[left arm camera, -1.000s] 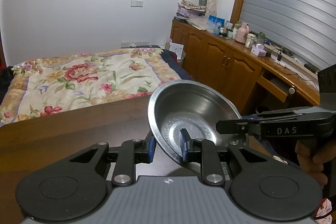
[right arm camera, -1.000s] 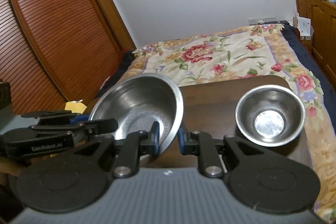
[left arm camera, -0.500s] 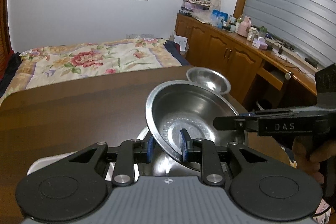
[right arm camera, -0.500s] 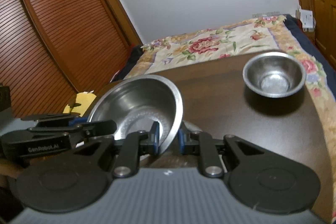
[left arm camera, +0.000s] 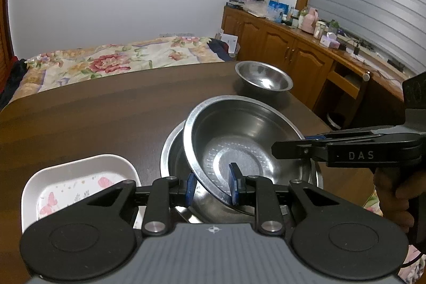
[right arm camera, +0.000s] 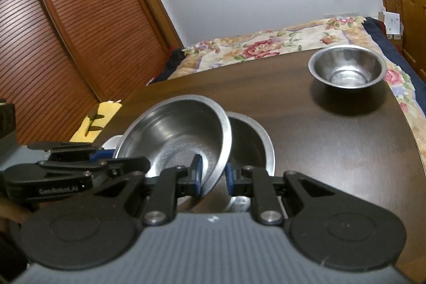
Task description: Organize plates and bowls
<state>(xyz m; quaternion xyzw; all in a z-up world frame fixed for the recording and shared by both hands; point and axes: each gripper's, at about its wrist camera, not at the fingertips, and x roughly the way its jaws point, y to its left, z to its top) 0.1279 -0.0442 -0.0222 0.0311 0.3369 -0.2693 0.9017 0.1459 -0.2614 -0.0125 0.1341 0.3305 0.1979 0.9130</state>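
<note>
Two grippers clamped one steel bowl between them: the left gripper pinched its near rim, while the right gripper gripped the opposite edge, both closed on the metal. The bowl hung tilted just above a wider steel bowl resting on the dark wooden table, seemingly partway into nesting. A white floral plate lay just beside the pair, to the left. Farther off, near the table's far edge, a small steel bowl stood alone. The stacking step appeared almost finished; the next move likely called for levelling the held bowl, lowering it to seat squarely, then releasing both grips together.
</note>
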